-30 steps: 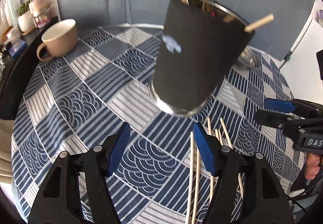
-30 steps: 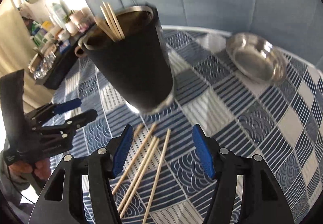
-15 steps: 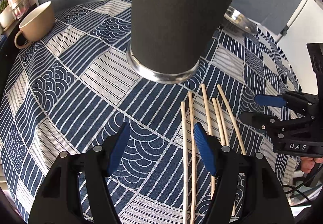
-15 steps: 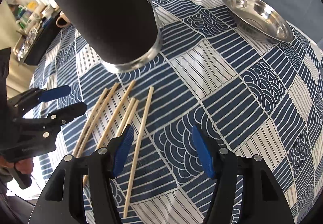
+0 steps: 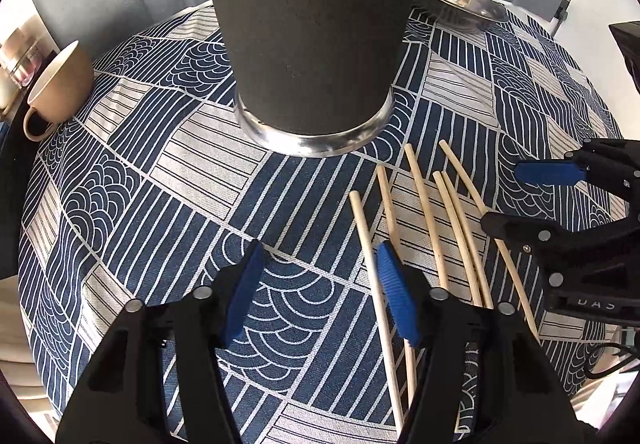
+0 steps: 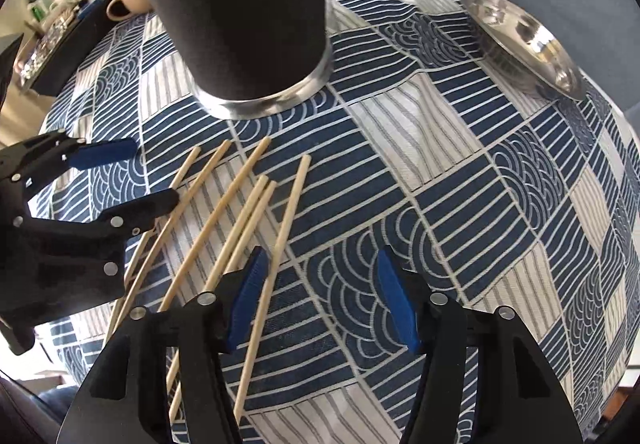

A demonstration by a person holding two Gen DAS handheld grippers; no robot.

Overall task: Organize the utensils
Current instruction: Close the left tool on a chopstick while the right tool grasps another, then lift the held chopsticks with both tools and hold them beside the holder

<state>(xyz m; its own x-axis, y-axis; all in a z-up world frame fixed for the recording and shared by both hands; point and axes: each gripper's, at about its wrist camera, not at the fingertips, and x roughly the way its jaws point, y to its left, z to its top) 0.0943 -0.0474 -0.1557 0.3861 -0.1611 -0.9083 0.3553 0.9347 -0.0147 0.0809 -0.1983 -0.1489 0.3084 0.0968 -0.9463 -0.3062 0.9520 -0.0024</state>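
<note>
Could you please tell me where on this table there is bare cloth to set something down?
Free: the cloth between the beige mug and the black holder, and the stretch between the holder's base and the steel bowl, running toward the near right edge. Crowded: the loose chopsticks before the holder, where the left gripper and right gripper stand open.

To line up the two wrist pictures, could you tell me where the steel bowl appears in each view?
Left wrist view: the steel bowl sits at the top, right of centre, partly hidden behind the black cup.
Right wrist view: the steel bowl lies at the upper right, in full view.
Shared landmark: the black cup, standing upright just beyond the loose chopsticks.
</note>
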